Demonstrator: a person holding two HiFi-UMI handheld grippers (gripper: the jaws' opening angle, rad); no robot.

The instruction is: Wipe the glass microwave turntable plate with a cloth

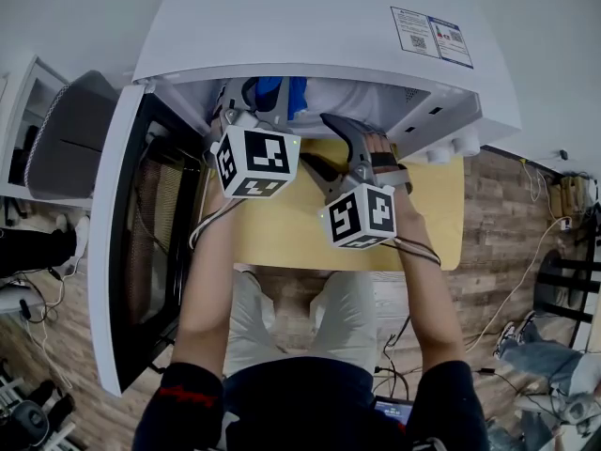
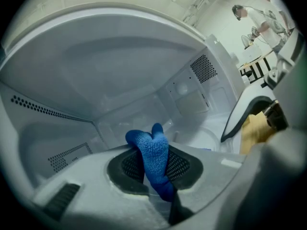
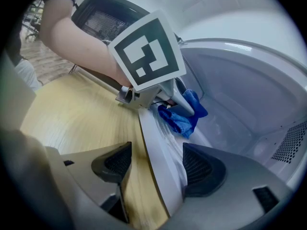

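Because the plate [image 2: 207,137] lies on the floor of the microwave [image 1: 310,17], showing only as a faint curved rim, the left hand-held gripper [image 2: 156,166] reaches into the cavity with its jaws clamped on a bunched blue cloth [image 2: 148,145]. The free end of the cloth sticks out ahead, which looks meant to put fabric, not plastic, against the glass. The right hand-held gripper [image 3: 160,166] holds nothing. Its jaws stand wide, with the white front sill [image 3: 160,176] of the microwave running between them, probably to be on hand to steady things; whether a pad touches the sill I cannot tell. The door [image 1: 122,242] hangs open to the left, and the microwave sits on a pale wooden bench [image 1: 282,233]. Room is tight: the low roof, the sill and the two hand-held grippers side by side in the opening will likely limit the cloth's sweep. A person [image 2: 259,18] stands far off in the room behind.
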